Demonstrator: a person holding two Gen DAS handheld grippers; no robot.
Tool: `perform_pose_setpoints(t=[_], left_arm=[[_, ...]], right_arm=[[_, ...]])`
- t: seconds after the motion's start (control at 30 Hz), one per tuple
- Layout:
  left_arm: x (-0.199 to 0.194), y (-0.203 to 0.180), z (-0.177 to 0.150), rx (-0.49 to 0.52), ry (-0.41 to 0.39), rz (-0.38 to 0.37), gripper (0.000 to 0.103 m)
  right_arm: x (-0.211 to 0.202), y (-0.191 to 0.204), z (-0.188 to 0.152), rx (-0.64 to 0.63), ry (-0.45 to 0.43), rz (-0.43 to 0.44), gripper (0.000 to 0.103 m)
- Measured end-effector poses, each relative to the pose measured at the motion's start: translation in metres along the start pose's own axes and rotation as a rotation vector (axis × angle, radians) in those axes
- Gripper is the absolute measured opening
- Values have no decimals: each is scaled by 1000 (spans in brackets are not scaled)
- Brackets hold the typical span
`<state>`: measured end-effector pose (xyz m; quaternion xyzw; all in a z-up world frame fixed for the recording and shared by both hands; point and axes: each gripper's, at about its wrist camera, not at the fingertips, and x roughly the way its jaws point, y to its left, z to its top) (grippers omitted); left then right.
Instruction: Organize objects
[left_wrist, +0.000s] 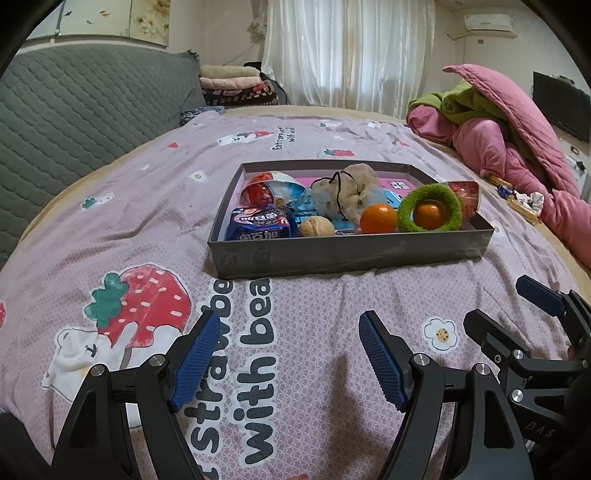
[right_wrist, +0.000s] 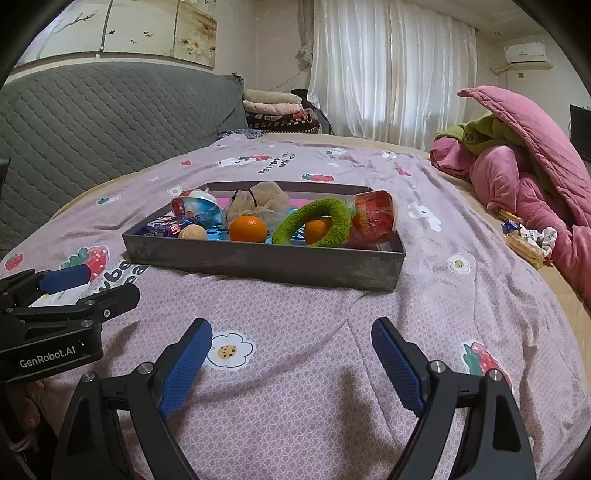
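A shallow grey cardboard tray (left_wrist: 351, 254) is sitting near the middle of the bed, on a lilac strawberry-print quilt (left_wrist: 110, 229), and it is holding everything gathered so far. Along its near edge a blue crinkly snack packet (left_wrist: 260, 224), a tan walnut (left_wrist: 316, 226) and a round orange mandarin (left_wrist: 378, 218) are lying in a row; a second mandarin (left_wrist: 428, 216) is nesting inside a fuzzy green ring (left_wrist: 430, 207) toward the tray's right end.

The left gripper (left_wrist: 288, 362) and right gripper (right_wrist: 291, 365) are both hovering over the quilt short of the tray's near edge, jaws standing wide apart and gripping nothing.

The mandarins are probably light, smooth and easily bruised, so pinching gently across the widest part looks safest. The ring looks soft and squashy; gripping one side of its band should hold. The packet may slip and crumple.
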<state>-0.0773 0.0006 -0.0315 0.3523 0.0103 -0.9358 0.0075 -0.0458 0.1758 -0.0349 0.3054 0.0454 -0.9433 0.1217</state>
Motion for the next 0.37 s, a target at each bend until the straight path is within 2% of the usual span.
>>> perform_pose_setpoints(t=[0.37], left_arm=[[-1,-1,0,6,-9,-11,78]], right_arm=[[-1,-1,0,-4,5,3,88]])
